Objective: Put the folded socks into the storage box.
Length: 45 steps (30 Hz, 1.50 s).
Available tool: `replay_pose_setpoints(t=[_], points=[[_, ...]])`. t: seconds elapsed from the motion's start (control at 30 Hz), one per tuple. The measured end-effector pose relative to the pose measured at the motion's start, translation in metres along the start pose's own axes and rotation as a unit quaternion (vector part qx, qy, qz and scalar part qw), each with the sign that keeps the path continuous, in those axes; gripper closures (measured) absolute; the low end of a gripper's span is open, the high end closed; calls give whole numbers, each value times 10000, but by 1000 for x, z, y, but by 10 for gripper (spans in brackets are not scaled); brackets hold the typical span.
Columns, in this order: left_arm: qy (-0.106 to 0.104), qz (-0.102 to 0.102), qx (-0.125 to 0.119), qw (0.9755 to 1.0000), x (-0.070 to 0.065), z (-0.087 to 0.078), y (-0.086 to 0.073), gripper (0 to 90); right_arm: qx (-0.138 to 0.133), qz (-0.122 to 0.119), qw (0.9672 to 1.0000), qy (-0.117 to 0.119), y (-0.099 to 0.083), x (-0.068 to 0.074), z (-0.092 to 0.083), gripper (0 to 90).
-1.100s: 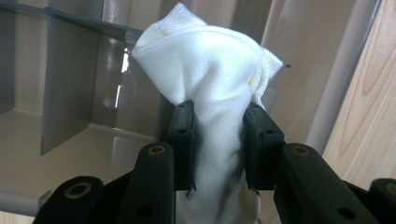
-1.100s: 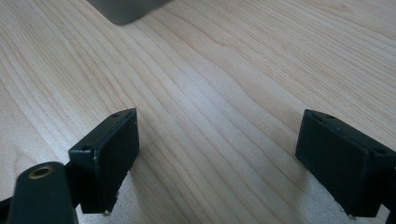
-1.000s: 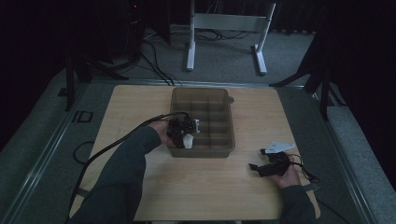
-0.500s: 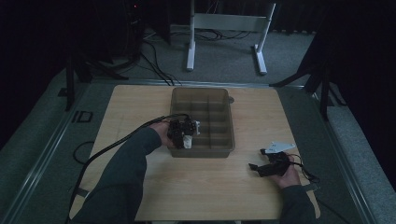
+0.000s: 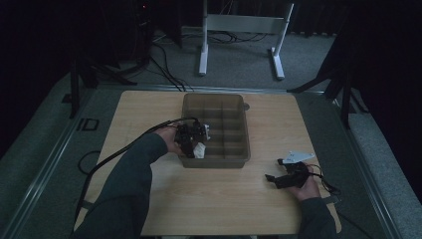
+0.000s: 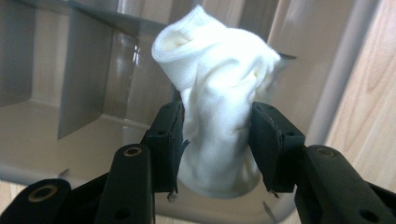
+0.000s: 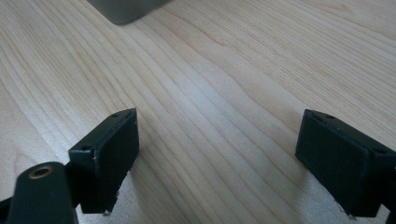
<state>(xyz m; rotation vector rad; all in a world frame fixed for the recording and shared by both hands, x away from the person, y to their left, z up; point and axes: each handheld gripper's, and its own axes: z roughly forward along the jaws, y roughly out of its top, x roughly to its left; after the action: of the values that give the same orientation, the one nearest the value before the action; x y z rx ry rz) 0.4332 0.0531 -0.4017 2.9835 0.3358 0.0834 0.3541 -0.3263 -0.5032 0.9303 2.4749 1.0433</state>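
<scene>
Here, left gripper [image 6: 217, 140] jaws just opening, white sock [image 6: 217, 93] between them over the divided bin's [image 5: 239, 157] near-left compartment, right gripper [image 7: 217, 163] gaping wide above the wooden table [image 7: 224, 70].

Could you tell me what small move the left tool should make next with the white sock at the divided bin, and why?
Probably open a little wider, then lift away. The left tool has just been opening, and the white sock sits between its jaws, already inside a near-corner compartment of the divided bin. The pads look barely touching the cloth.
</scene>
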Motion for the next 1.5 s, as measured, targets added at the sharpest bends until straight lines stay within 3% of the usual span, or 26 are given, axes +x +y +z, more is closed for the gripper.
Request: replay_pose_setpoints(t=[0.1, 0.23, 0.93, 1.5], points=[[11, -37, -340, 9994, 1, -13, -2, 565, 1, 0, 10000, 0, 0, 0, 0, 130], [60, -48, -517, 9986, 2, -19, -4, 609, -1, 1, 10000, 1, 0, 0, 0, 130], [339, -1, -653, 9973, 0, -11, 4, 896, -2, 1, 10000, 0, 0, 0, 0, 130], [297, -47, -474, 9984, 0, 4, 11, 899, 0, -2, 10000, 1, 0, 0, 0, 130]])
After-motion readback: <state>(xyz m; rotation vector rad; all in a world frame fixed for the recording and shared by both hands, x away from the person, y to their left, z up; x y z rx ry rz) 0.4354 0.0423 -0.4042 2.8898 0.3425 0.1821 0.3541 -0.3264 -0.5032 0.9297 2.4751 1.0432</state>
